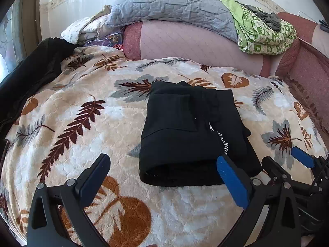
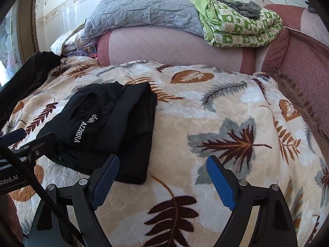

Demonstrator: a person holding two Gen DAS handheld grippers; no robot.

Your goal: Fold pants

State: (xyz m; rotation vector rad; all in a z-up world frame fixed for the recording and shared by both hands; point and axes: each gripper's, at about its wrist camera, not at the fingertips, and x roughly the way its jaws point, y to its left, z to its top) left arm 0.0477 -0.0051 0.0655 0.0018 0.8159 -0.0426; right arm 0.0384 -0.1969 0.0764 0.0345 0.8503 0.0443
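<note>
In the left wrist view, the black pants (image 1: 191,135) lie folded into a compact bundle on the leaf-patterned blanket (image 1: 82,123), with white lettering showing on the top layer. The left gripper (image 1: 164,170) stands wide open and holds nothing; the near folded edge of the pants lies between its two fingers, a little beyond the tips, and closer to the right blue pad than to the left one. I cannot tell if that right pad touches the cloth. Just beside the pants, on their right, the fingers of the right gripper (image 1: 285,160) are seen. In the right wrist view, the pants (image 2: 107,131) lie to the left of the right gripper (image 2: 163,175), which is also wide open and empty. Its left finger stands over the near corner of the pants, while its right finger is over bare blanket (image 2: 226,107). The left gripper (image 2: 30,142) appears just beside the pants, on their left.
</note>
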